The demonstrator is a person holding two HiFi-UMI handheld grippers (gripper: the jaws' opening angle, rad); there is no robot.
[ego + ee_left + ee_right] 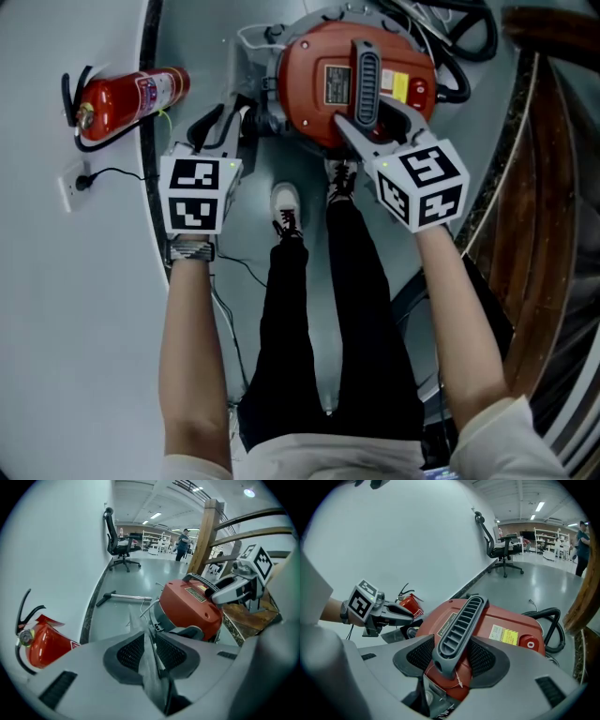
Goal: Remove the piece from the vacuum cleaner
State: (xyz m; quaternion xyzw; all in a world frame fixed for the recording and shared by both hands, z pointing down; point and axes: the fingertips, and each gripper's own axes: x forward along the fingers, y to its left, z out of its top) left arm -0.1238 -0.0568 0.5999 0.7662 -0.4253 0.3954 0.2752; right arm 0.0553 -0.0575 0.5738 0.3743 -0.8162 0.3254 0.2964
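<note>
The left hand-held gripper [151,641] has its jaws drawn close about a thin grey piece [146,660]. It is a flat flap standing edge-on between the pads and poking out past their tips. From where I stand it looks pinched, though lightly, with a dark sliver showing along one side. The piece sits at the left flank of the vacuum cleaner [487,616], just beside its grey lower rim. I can't tell whether it is free of the machine or joined to it lower down.

Across from it, the right hand-held gripper [453,644] is clamped on the near end of the ribbed grey handle [461,620] atop the red body, bracing the machine on the floor [248,211]. A red fire extinguisher [131,98] sits against the wall off to the left, well apart from all this.

I'd say the job is at the pulling-off step: one side braces, the other has the part. To my eye the next move wants a firmer nip on the flap. After that comes a steady draw away from the vacuum's side, along the flap's own plane, so it neither slips from the pads nor tears. Meanwhile the right grip should bear down on the handle so the body doesn't tip or roll after it.
</note>
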